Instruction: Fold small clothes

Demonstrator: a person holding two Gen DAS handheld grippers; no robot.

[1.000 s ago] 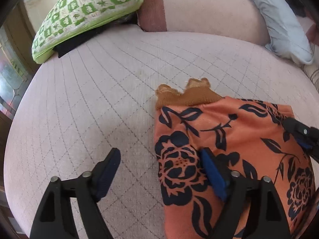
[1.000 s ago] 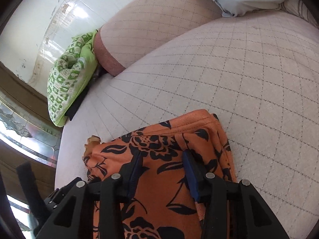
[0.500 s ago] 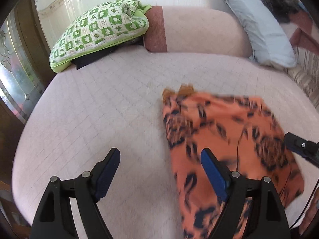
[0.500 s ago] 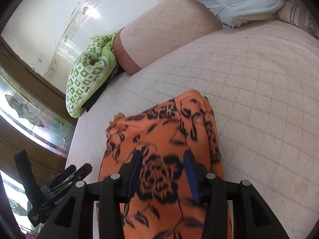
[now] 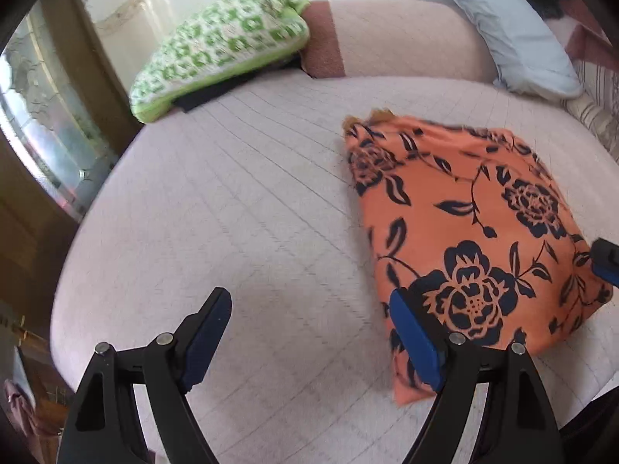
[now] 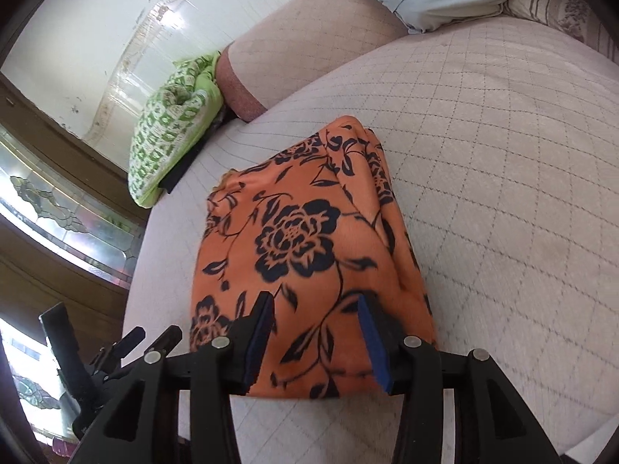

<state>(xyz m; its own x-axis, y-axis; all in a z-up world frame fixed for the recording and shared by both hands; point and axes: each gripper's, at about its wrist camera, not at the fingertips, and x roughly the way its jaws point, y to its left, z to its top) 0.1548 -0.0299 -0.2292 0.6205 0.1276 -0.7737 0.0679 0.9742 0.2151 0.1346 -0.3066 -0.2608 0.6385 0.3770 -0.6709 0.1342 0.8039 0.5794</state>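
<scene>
An orange garment with dark blue flowers [image 5: 468, 232] lies folded flat on the pale quilted sofa seat [image 5: 240, 208]; it also shows in the right wrist view [image 6: 305, 247]. My left gripper [image 5: 309, 332] is open and empty, above the seat at the garment's near left corner. My right gripper [image 6: 315, 338] is open and empty, raised over the garment's near edge. The right gripper's tip shows at the right edge of the left wrist view [image 5: 605, 261]. The left gripper shows at lower left of the right wrist view [image 6: 116, 359].
A green and white cushion [image 5: 220, 50] lies at the back left on a dark item. A pale blue pillow [image 5: 514, 34] leans at the back right, with a striped cushion [image 5: 595, 112] beside it. The sofa back [image 5: 402, 42] rises behind. A glass door panel [image 5: 42, 123] stands left.
Both grippers have pulled back and up from the garment, which now lies farther away and whole in view. Both stay open.
</scene>
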